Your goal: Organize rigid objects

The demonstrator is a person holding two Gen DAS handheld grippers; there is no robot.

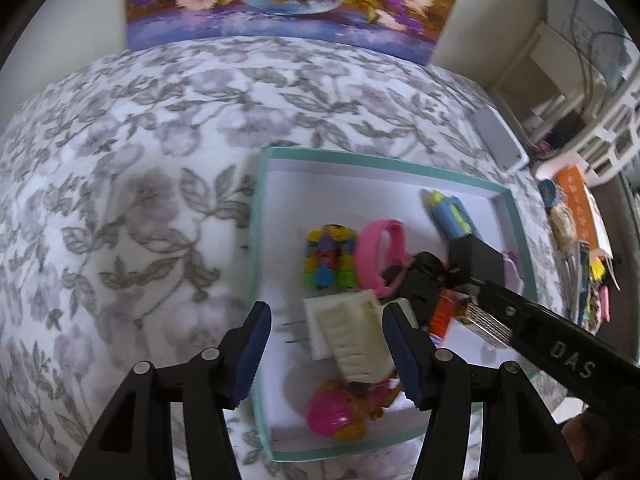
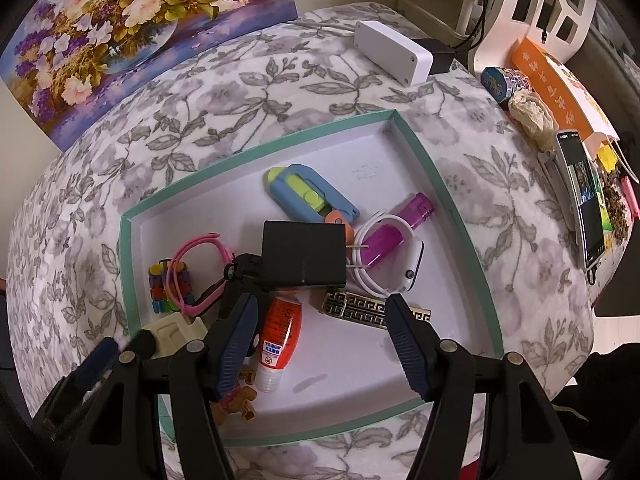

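Resting in a teal-rimmed tray (image 2: 448, 200) on a floral cloth (image 2: 520, 208), a black charger (image 2: 304, 256) lies amid a blue cutter (image 2: 308, 196), pink band (image 2: 200, 268) and glue bottle (image 2: 280, 340). The right gripper (image 2: 320, 344) hovers near, jaws wide, holding nothing. The left gripper (image 1: 326, 354) spreads wide around a cream adapter (image 1: 348, 340).

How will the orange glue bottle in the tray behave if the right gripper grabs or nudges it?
The glue bottle lies on its side in the tray, and its rounded body will probably roll if nudged sideways. It looks like smooth, tapered plastic, so the fingers of the open right gripper may slip toward the cap. Likely light and fairly stiff.
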